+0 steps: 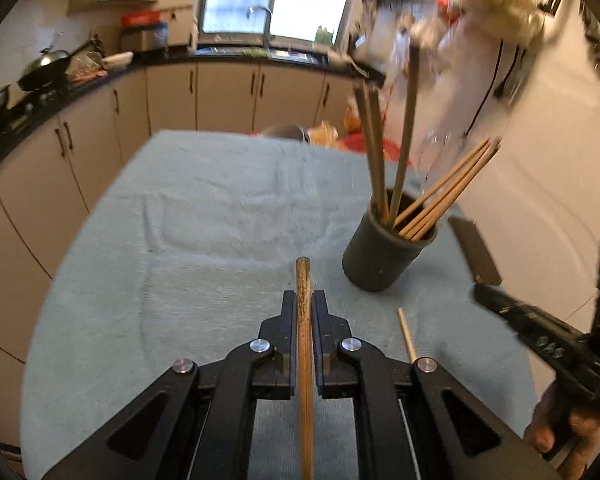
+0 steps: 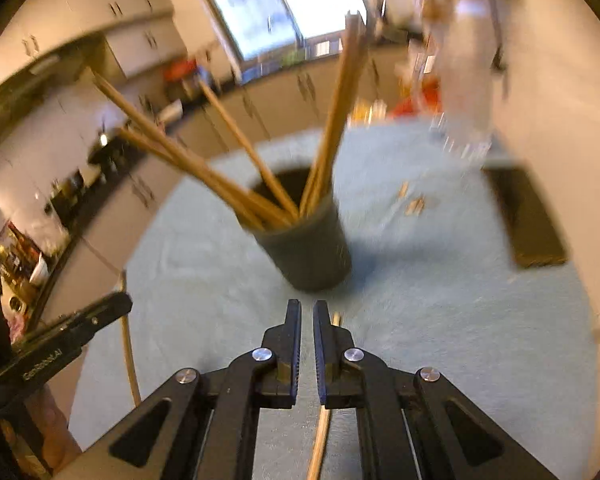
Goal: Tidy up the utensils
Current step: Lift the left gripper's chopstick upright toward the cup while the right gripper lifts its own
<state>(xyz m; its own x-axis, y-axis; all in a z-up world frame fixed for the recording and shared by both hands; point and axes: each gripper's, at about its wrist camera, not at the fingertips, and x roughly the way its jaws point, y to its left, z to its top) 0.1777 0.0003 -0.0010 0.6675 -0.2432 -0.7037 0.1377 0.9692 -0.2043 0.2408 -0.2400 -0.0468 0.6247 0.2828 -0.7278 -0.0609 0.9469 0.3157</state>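
At the bottom centre of the left wrist view, the left gripper (image 1: 304, 300) pinches a single brown wooden chopstick (image 1: 303, 312) between its two black fingers, the stick running lengthwise along the gap so that its blunt end pokes out just past the fingertips toward the middle of the frame. Holding it in line with the fingers looks deliberate: it lets the stick be aimed end-first at an opening. That opening is probably the dark grey cylindrical holder (image 1: 384, 254), which stands upright on the pale blue-green cloth (image 1: 204, 216) covering the counter, to the right of and just beyond the stick's tip. A bundle of wooden chopsticks (image 1: 432, 204) already leans out of its mouth, fanned against the rim, so the cup appears to be the collecting place and the held stick the next to go in. Lower right in that view, another pale chopstick (image 1: 405, 332) lies loose on the cloth, partly hidden by the gripper body. In the right wrist view, which is blurred, the right gripper (image 2: 307, 308) sits at the bottom centre with its fingers drawn close, a narrow gap between them and nothing in it; a light wooden stick (image 2: 320, 436) lies on the cloth beneath it, seemingly its next pickup. A flat dark rectangular object (image 2: 532, 220) rests at the right edge of the cloth, well apart from the holder.
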